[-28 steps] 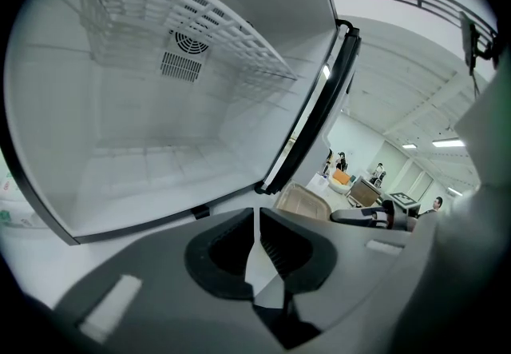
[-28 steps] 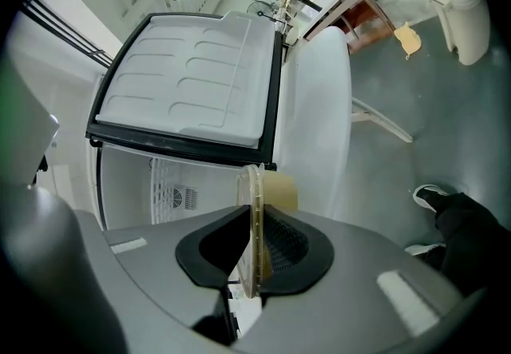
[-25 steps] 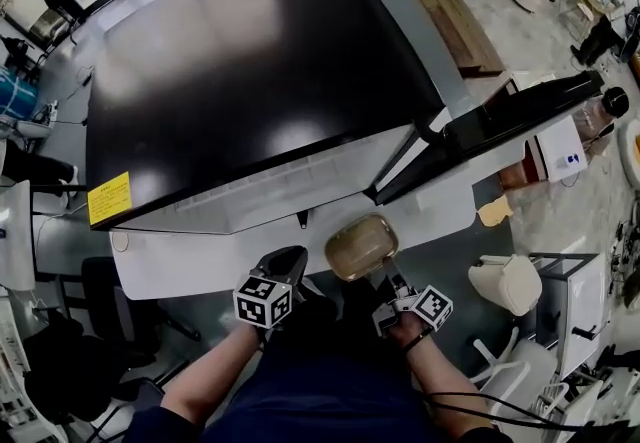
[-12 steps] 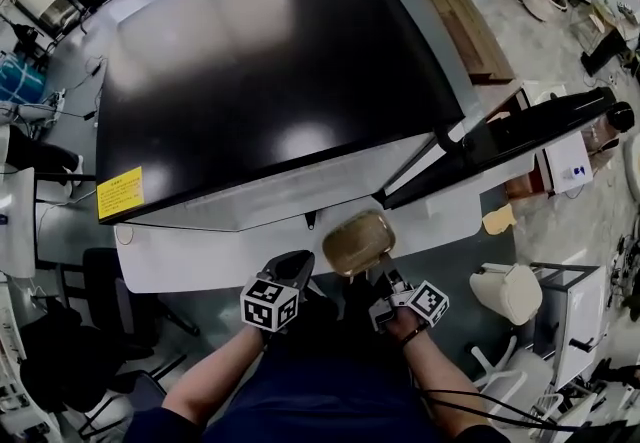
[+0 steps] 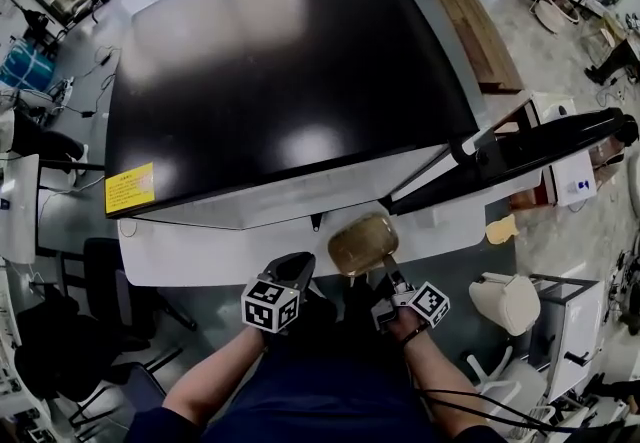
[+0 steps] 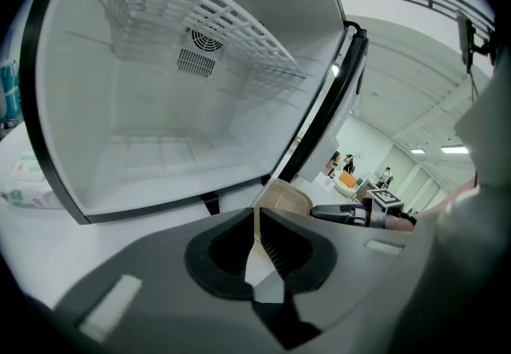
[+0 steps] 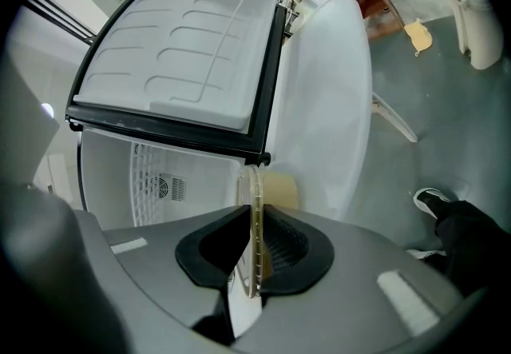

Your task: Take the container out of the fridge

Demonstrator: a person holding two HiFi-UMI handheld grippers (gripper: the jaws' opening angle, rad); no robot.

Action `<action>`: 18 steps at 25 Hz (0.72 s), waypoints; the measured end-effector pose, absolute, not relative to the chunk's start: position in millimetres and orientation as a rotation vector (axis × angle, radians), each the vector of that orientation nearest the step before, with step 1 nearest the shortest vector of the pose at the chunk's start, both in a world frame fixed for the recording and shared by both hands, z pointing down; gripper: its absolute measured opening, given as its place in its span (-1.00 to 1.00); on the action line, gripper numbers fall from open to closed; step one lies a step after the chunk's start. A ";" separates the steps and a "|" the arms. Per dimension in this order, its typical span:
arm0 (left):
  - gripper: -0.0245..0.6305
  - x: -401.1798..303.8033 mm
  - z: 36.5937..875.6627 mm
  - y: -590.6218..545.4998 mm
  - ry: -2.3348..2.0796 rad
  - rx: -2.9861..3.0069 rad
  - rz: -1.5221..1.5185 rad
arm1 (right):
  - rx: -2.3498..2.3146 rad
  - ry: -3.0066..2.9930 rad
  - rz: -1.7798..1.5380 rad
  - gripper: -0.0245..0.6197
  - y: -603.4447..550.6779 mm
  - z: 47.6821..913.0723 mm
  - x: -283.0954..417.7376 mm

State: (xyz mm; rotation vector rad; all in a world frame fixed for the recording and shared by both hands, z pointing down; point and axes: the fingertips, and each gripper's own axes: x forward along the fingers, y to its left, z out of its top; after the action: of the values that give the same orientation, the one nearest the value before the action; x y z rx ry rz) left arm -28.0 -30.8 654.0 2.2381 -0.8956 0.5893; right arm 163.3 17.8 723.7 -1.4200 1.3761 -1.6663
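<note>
**Progress.** The container [image 5: 362, 243] is out of the cavity. It hangs in the air just in front of the fridge [image 5: 290, 81], near the hinge side of the open door [image 5: 540, 149]. In the left gripper view I see only a bare wire shelf [image 6: 215, 21] inside. I judge the extraction essentially done. What is left is to carry the container clear and set it down, though no landing place shows.

**Grippers.** The right gripper [image 5: 388, 266] is clamped on the container's near rim, which stands edge-on between its jaws. The left gripper [image 5: 290, 261] is closed on nothing and hangs beside it, apart from the container.

**Orientation.** The lid faces up toward my head camera and looks about level. The long axis runs roughly along the fridge front, across the right gripper's line, and the body reaches out beyond the jaws toward the fridge.
</note>
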 end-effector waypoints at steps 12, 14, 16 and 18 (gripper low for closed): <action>-0.85 -18.6 657.6 -27.0 -0.870 2.241 0.602 | -1.442 1.341 -1.693 -0.74 20.9 735.1 167.1; -0.85 -18.3 657.3 -28.1 -0.871 2.242 0.602 | -1.425 1.347 -1.675 -0.74 18.6 736.3 167.6; -0.85 -18.5 657.0 -28.9 -0.873 2.243 0.603 | -1.422 1.350 -1.670 -0.73 17.8 736.8 168.2; -0.85 -18.7 657.4 -29.0 -0.874 2.243 0.604 | -1.456 1.339 -1.694 -0.73 21.1 737.6 168.8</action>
State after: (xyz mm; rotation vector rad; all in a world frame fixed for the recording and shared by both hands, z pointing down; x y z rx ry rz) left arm -18.7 -29.0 657.4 2.2427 -0.8743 0.6042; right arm 168.8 21.1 737.6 -1.4556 1.3393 -1.6944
